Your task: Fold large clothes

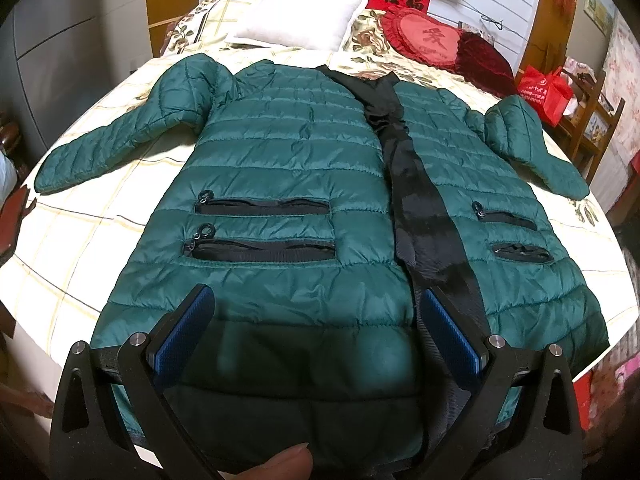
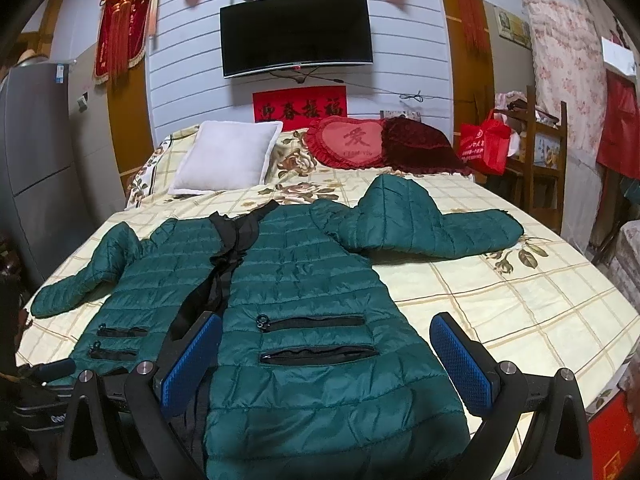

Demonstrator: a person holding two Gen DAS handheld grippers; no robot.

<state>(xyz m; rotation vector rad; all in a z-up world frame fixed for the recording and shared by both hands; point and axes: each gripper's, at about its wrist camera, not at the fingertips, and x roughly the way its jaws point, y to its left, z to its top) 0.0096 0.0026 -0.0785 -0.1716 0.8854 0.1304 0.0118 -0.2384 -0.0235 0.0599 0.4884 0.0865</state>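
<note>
My left gripper hovers over the hem of the green puffer jacket, jaws spread, gripping nothing. The jacket lies flat, front up, on the bed. My right gripper is likewise spread above its right panel.

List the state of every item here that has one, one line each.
Green jacket: spread flat on the bed, front up, unfolded.
Jacket front: open, black lining showing.
Upper left pocket zipper: closed.
Lower right pocket: gaping open.
Left tool: open, over the hem.
Right tool: open, holding nothing.
TV: off.
</note>
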